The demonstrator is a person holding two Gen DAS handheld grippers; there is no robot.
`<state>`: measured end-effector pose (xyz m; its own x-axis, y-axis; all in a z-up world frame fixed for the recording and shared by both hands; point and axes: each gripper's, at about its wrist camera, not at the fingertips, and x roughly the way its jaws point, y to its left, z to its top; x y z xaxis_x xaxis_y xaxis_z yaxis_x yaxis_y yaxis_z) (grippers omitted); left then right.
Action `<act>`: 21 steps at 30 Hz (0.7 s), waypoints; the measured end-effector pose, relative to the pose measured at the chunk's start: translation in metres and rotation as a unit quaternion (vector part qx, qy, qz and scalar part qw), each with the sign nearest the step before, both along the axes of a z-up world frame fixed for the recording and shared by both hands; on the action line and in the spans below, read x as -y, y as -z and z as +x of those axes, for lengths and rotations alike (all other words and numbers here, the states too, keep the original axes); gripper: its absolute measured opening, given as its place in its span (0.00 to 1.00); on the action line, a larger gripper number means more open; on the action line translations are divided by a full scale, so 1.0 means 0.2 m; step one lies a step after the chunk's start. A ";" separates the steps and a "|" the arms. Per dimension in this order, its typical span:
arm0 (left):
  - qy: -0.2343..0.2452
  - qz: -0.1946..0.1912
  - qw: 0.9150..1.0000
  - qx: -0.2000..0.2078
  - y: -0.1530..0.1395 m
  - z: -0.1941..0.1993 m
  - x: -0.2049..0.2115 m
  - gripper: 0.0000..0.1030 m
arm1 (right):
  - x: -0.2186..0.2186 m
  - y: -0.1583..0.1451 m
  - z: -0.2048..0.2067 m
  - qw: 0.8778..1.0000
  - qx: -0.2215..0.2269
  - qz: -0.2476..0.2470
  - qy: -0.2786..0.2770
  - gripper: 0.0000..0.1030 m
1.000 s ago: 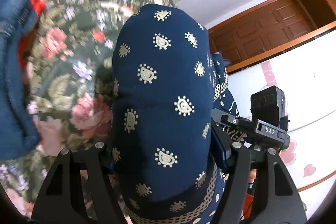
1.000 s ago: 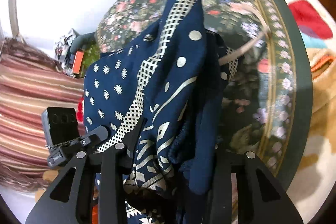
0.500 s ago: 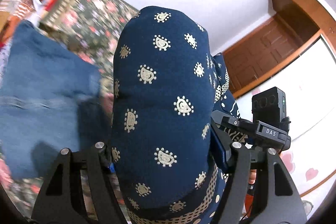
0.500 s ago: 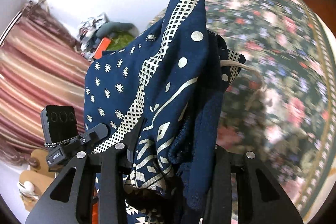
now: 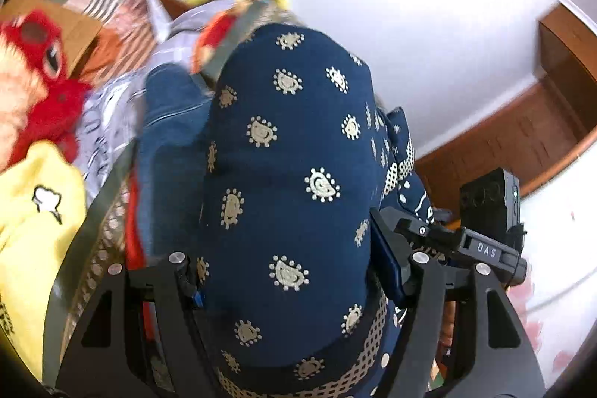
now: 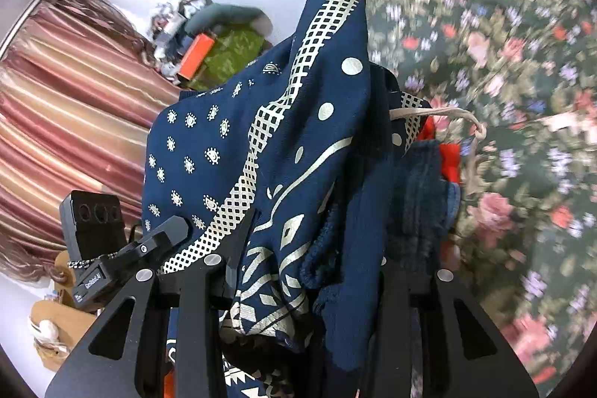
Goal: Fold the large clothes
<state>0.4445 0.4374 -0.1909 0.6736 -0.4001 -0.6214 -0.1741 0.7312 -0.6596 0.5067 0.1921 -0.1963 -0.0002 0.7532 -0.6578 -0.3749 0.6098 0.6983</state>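
Navy paisley-print garment (image 5: 287,174) bunched between both sets of jaws | left gripper (image 5: 298,271) clamped on thick wad | right gripper (image 6: 309,271) clamped narrower on bordered edge | floral bedspread (image 6: 503,81) beyond right gripper | long axis: cannot tell

Both views ride on the handheld grippers, looking forward along the 2 fingers and tilted downward — each very close to the navy patterned garment (image 5: 291,181), which fills the centre. The left wrist view faces a white wall (image 5: 410,25); the right faces the floral bedspread (image 6: 503,81). Both share that garment.
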 end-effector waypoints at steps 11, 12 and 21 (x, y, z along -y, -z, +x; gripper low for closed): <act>-0.034 -0.002 0.999 -0.024 0.21 -0.07 -0.10 0.73 | 0.14 0.14 -0.05 0.996 0.020 -0.081 0.023 0.59; -0.031 0.028 0.999 -0.022 0.16 -0.10 -0.07 0.74 | 0.13 0.11 -0.06 0.995 0.028 -0.091 0.025 0.62; -0.017 0.159 0.987 -0.021 -0.07 -0.34 0.14 0.75 | 0.26 -0.12 -0.22 0.980 0.120 -0.156 0.033 0.64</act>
